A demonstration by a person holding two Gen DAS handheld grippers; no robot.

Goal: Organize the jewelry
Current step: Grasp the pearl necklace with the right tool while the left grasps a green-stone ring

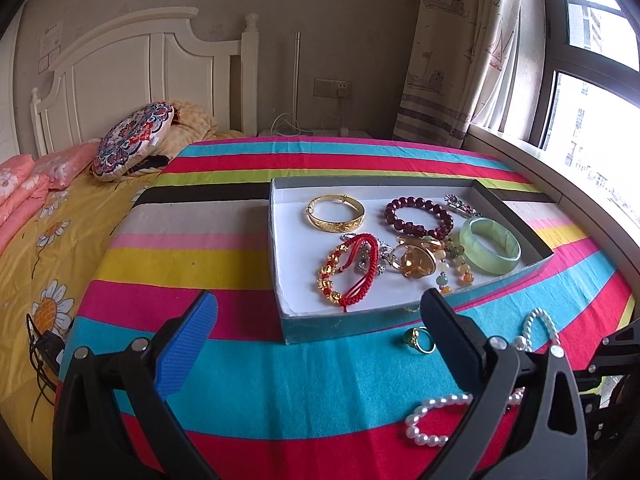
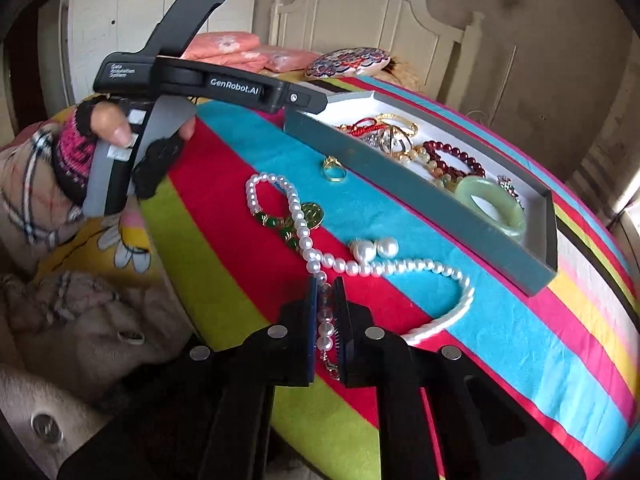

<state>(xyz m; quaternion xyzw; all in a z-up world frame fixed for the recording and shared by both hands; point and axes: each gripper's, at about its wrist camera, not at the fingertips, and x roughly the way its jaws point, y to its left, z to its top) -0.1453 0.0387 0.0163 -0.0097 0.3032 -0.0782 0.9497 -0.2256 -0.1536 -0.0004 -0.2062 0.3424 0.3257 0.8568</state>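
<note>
The right gripper [image 2: 325, 300], closed on the pearl necklace's [image 2: 360, 266] near end, trails it toward the box [image 2: 420, 196] at upper right; the left gripper [image 1: 320, 316] is wide open.

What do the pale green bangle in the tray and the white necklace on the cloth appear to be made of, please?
Green bangle: looks like jade or glass, polished and translucent, with light glowing through it.
White necklace, pinched by the right gripper: glossy round pearls, real or imitation unclear, with bright highlights.

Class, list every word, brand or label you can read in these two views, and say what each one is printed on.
"GenRobot.AI": white print on the left gripper's black body.
"Data Acquisition System": small white print on the same body, near its rear end; barely legible.
Papers on the wall beside the headboard: too blurred to read.
</note>
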